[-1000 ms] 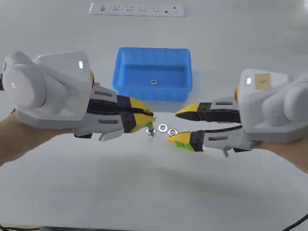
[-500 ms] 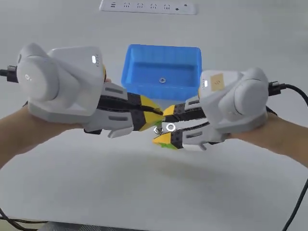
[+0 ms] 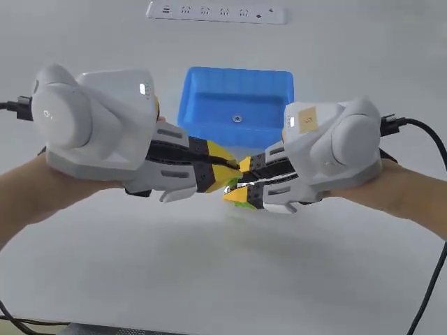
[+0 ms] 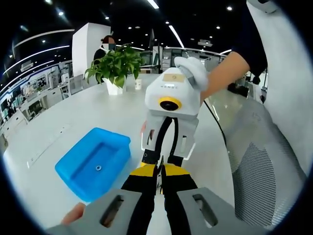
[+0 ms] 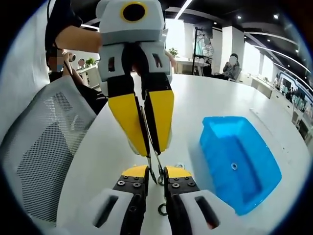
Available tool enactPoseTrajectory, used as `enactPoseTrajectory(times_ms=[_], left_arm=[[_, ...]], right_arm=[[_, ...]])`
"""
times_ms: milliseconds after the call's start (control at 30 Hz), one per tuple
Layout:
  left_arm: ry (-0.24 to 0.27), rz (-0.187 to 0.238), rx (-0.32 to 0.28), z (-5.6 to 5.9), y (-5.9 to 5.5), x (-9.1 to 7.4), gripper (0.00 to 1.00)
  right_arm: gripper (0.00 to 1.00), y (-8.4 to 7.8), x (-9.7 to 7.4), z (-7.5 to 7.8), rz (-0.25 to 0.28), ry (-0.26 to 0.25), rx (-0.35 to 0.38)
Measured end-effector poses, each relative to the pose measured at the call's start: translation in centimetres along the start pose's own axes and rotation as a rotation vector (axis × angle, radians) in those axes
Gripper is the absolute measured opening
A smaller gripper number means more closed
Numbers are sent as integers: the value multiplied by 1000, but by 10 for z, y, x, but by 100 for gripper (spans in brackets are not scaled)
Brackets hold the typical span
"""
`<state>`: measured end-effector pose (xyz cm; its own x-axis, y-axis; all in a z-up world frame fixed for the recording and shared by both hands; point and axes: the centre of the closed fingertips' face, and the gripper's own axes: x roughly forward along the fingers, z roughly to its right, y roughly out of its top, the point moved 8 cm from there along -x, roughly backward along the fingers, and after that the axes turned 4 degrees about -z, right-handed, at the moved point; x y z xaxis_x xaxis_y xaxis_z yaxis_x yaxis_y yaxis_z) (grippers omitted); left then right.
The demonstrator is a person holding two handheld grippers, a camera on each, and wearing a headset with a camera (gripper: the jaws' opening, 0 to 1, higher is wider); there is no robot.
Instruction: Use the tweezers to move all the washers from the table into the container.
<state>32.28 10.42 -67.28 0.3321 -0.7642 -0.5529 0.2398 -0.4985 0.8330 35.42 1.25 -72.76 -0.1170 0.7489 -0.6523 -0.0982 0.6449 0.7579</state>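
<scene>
The tweezers (image 5: pixel 155 165) are clamped between the yellow fingers of the left gripper (image 5: pixel 152 149), which are drawn tight onto them. In the right gripper view the thin tips run down toward 6 o'clock and end between the fingers of the right gripper (image 5: pixel 156 172). Those fingers stand only a narrow gap apart around the tips; I cannot tell whether they press on the metal.

One loose washer (image 5: pixel 162 210) lies on the white surface (image 5: pixel 112 147), at 6 o'clock from the tweezer tips and low between the right gripper's fingers.

In the head view the two grippers meet tip to tip, and the blue container (image 3: pixel 209 105) sits at 12 o'clock from that meeting point, near them. A single washer in the container (image 3: pixel 238 119) rests on its floor. A white power strip (image 3: pixel 216 12) lies beyond the container, also at 12 o'clock.
</scene>
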Motion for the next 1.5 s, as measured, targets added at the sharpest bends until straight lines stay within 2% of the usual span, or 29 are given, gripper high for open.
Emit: enactPoseTrajectory(times_ms=[733,900,1033,1300,1500], left_arm=[[8,-9,-25,-1,-2,-3,8],[-16,-2,-52,2,-3,-1,16],[-12,-21,-36,2,-5,0,18],[5,-21,-45,-3,-6,-4,21],[13,-22,-45,-2,-5,-5,20]], right_arm=[[10,-1,2,-2,-2,-30,-62],[10,-1,2,-2,1,-35,-58],[10,-1,1,-1,7,-43,-50],[10,0,-1,-1,17,-52,-45],[10,2,0,-1,24,-49,-46]])
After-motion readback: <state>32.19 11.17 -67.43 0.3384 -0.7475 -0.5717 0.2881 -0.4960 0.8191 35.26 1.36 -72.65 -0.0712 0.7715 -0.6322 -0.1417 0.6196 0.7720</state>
